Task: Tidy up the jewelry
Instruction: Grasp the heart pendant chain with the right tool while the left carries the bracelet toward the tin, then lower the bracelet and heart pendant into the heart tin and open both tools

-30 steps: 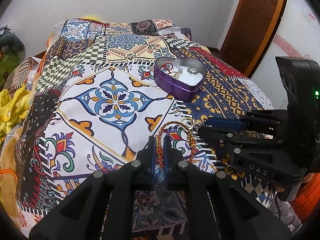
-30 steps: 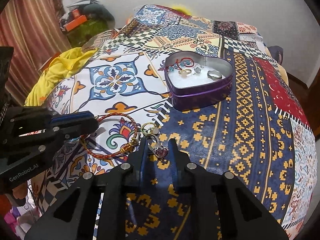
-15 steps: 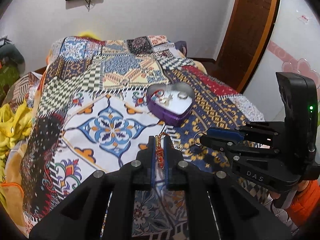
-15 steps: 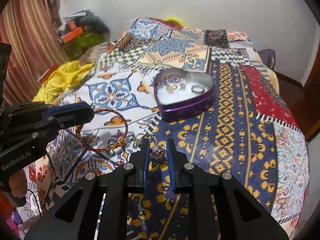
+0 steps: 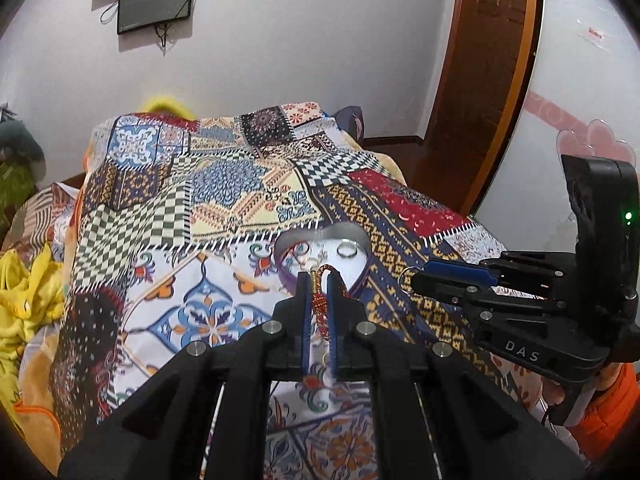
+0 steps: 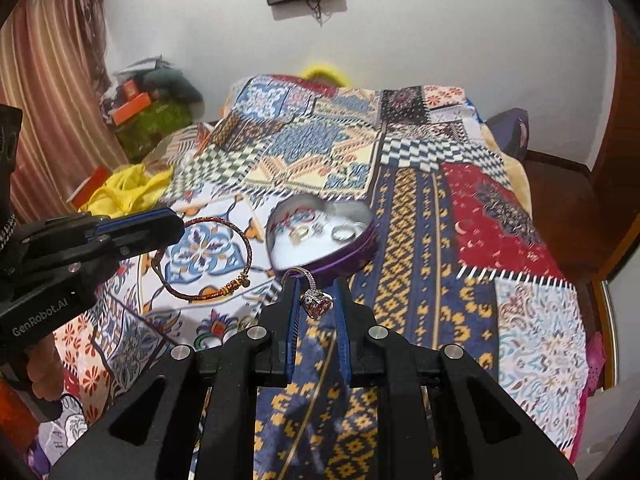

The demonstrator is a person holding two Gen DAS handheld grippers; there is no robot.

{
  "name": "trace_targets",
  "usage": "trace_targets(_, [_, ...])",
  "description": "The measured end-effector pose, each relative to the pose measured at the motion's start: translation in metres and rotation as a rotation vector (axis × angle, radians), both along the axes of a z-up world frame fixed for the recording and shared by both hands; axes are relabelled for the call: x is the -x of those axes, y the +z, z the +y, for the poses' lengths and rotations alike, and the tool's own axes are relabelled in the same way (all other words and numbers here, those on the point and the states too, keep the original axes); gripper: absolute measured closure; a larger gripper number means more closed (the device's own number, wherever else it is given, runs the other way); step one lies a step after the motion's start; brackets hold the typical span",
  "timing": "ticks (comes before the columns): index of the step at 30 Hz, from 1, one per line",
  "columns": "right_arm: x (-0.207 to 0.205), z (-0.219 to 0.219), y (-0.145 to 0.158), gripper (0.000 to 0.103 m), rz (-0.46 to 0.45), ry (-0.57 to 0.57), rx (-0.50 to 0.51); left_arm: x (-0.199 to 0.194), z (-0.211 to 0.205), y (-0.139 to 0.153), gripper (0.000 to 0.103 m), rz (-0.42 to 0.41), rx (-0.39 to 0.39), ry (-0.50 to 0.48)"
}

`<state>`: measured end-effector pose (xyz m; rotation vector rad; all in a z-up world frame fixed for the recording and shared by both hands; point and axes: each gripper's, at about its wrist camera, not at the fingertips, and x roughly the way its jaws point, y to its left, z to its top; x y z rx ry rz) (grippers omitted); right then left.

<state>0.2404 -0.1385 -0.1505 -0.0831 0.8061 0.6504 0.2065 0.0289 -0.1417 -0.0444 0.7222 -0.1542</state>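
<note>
My left gripper (image 5: pixel 319 280) fingers clamp the bracelet (image 6: pixel 208 256); right gripper (image 6: pixel 318 286) fingers clamp the gem ring (image 6: pixel 316 302); heart tin (image 6: pixel 356 254) just ahead.

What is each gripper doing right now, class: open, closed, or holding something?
Left gripper: closed on the red braided bracelet.
Right gripper: closed on the ring with a pink stone.
</note>
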Motion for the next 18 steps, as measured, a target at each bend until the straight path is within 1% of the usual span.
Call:
trace_targets(8, [-0.017,0.001,0.007,0.088,-0.020,-0.016,-0.020,-0.024,0.001,0.002,0.097,-0.019,0.000,0.004])
trace_targets(18, [-0.036,0.008,0.001,0.088,-0.008,-0.013,-0.022,-0.063,0.002,-0.011,0.097,0.013,0.025,-0.004])
